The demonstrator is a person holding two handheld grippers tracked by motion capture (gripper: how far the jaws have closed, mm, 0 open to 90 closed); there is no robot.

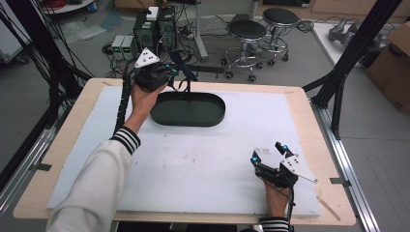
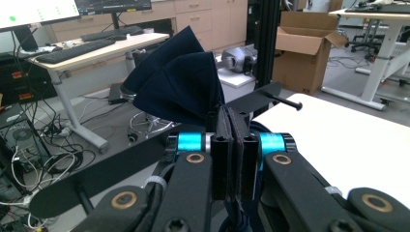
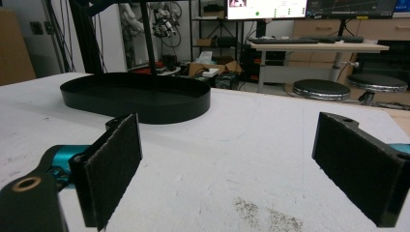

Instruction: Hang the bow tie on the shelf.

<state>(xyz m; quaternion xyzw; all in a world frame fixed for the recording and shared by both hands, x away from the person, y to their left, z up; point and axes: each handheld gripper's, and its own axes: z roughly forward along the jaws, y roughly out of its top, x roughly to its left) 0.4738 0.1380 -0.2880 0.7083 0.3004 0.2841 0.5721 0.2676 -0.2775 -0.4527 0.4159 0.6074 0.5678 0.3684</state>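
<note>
Left gripper point(image 1: 180, 65): far left, above the tray's point(image 1: 212, 116) far rim — pinching a dark cloth point(image 2: 179, 84).
Right gripper point(image 1: 269, 153): near right on the mat — jaws spread, empty.

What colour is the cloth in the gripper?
Dark navy blue cloth, best seen in the left gripper view.

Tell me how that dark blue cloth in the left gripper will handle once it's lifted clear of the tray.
Probably floppy: the dark blue cloth folds and droops above the shut left gripper. Likely light, since a thin pinch holds it. It may swing and drag over the black tray.
</note>
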